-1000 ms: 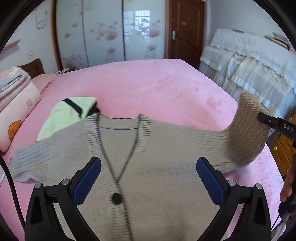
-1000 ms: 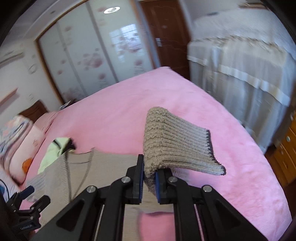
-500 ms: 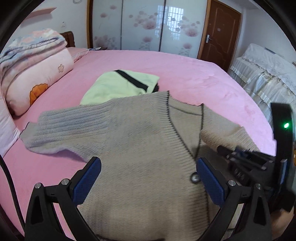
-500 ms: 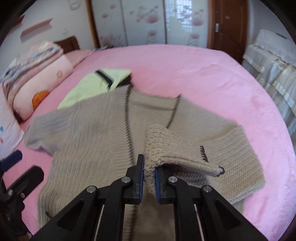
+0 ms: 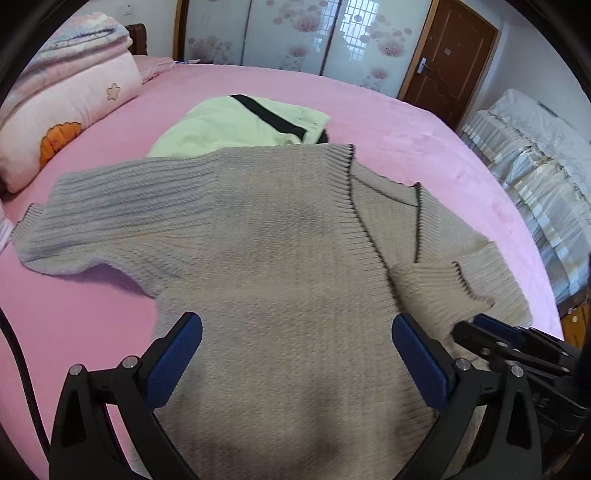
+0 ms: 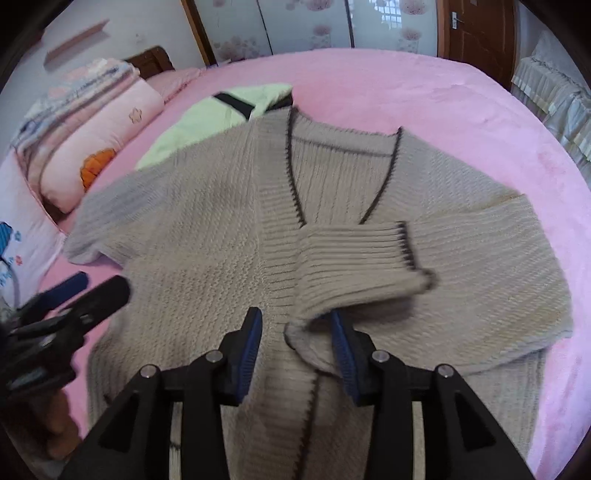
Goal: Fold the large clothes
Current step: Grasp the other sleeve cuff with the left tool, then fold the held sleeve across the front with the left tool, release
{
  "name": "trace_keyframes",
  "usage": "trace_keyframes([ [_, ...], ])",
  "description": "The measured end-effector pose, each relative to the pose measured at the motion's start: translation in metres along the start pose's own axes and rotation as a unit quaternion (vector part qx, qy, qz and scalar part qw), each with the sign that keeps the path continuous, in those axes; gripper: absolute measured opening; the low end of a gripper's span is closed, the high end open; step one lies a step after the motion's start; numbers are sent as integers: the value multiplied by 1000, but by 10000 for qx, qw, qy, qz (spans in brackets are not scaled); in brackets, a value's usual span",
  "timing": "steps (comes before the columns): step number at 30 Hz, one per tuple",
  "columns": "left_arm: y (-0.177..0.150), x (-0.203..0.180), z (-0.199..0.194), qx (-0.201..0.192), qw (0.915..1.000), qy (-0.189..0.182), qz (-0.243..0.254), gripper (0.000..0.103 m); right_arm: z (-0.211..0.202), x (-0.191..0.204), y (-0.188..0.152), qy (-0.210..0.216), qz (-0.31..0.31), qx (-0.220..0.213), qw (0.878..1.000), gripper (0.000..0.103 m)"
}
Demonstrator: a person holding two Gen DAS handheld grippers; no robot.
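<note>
Right wrist: cardigan [image 6: 229, 236] on bed [image 6: 424, 96].

A pink bed [image 5: 388, 122] fills the room. Behind it stand floral sliding wardrobe doors [image 5: 295, 33] and a brown door [image 5: 447, 62]. Folded quilts [image 5: 70, 88] sit at left; a white lace-covered cabinet [image 5: 535, 155] stands at right.

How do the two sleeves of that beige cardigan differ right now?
The right sleeve is folded inward across the cardigan's front, its dark-edged cuff lying on the chest; the left sleeve stretches straight out onto the pink bed. The right sleeve sits by the right hand-held gripper, whose jaws are open; the left sleeve lies clear of the left hand-held gripper. Both are ribbed beige knit.
</note>
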State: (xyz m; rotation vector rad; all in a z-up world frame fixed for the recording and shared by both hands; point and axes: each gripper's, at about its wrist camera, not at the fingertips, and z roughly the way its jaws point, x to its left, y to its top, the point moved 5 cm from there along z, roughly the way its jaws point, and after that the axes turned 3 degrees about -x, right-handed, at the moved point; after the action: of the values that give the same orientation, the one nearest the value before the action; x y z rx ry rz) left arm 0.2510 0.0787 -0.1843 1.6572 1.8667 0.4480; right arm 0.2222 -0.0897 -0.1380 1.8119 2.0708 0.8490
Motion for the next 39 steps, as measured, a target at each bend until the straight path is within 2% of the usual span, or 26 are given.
trace_keyframes([
  [4, -1, -38, 10, 35, 9992, -370, 126, 102, -46, -37, -5, -74, 191, -529, 9984, 51],
  [8, -11, -92, 25, 138, 9963, -362, 769, 102, -64, -90, -25, -239, 665, -647, 9954, 51],
  [10, -19, -119, 32, 138, 9919, -208, 1248, 102, -63, -114, -35, -326, 866, -574, 9940, 51],
  [13, -29, -144, 48, 148, 9830, 252, 1812, 102, -57, -146, -52, -506, 1112, -468, 9914, 51],
  [17, -36, -149, 71, 397, 9758, 726, 2023, 100, -50, -183, -69, -577, 1465, -407, 9867, 51],
  [18, -34, -149, 76, 441, 9753, 815, 2008, 92, -51, -191, -73, -584, 1512, -414, 9859, 51],
  [19, -32, -147, 81, 511, 9760, 782, 1967, 58, -50, -196, -74, -614, 1540, -420, 9853, 51],
  [20, -30, -146, 87, 698, 9779, 627, 1867, 17, -50, -201, -76, -650, 1550, -424, 9849, 51],
  [21, -27, -143, 92, 899, 9804, 453, 1694, 8, -48, -207, -78, -705, 1532, -412, 9848, 51],
  [25, 0, -140, 91, 854, 9881, 181, 1266, 6, -31, -220, -71, -885, 1407, -358, 9854, 51],
  [30, 57, -163, 71, 413, 9892, 122, 1400, 6, -9, -240, -46, -982, 1471, -353, 9836, 50],
  [33, 98, -170, 53, -182, 9904, 14, 1374, 6, -2, -244, -31, -1287, 1325, -429, 9819, 23],
  [37, 131, -146, 48, -882, 9924, -80, 858, 6, -1, -233, -19, -1503, 1013, -642, 9813, 21],
  [39, 120, -123, 63, -774, 9958, -20, 496, 6, 3, -219, -19, -1677, 664, -644, 9815, 21],
])
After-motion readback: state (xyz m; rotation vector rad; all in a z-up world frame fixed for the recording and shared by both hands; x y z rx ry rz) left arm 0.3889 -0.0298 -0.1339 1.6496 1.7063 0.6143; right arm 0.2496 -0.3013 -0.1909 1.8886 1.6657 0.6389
